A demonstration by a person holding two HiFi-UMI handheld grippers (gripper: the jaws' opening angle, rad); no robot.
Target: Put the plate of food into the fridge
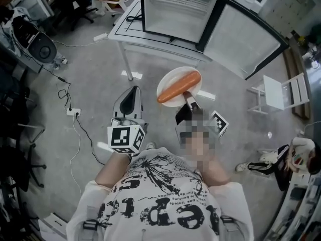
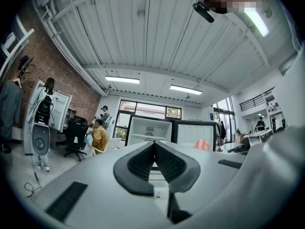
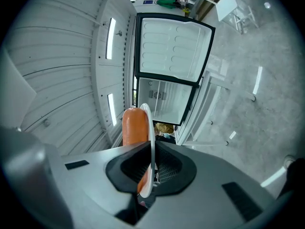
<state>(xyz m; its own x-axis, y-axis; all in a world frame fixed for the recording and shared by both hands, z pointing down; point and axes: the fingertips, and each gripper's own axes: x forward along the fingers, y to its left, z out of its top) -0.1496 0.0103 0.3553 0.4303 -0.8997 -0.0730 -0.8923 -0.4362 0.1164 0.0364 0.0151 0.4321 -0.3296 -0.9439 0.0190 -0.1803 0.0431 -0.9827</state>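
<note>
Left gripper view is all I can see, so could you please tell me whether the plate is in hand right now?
Observer: Yes, the right tongs are shut on the rim of the white plate.
Operator: Thank you. Is the food on it?
Observer: A carrot lies across the plate.
Operator: And is the plate inside the fridge yet?
Observer: No. In the head view it hangs over the floor, short of the open fridge on its white table.
</note>
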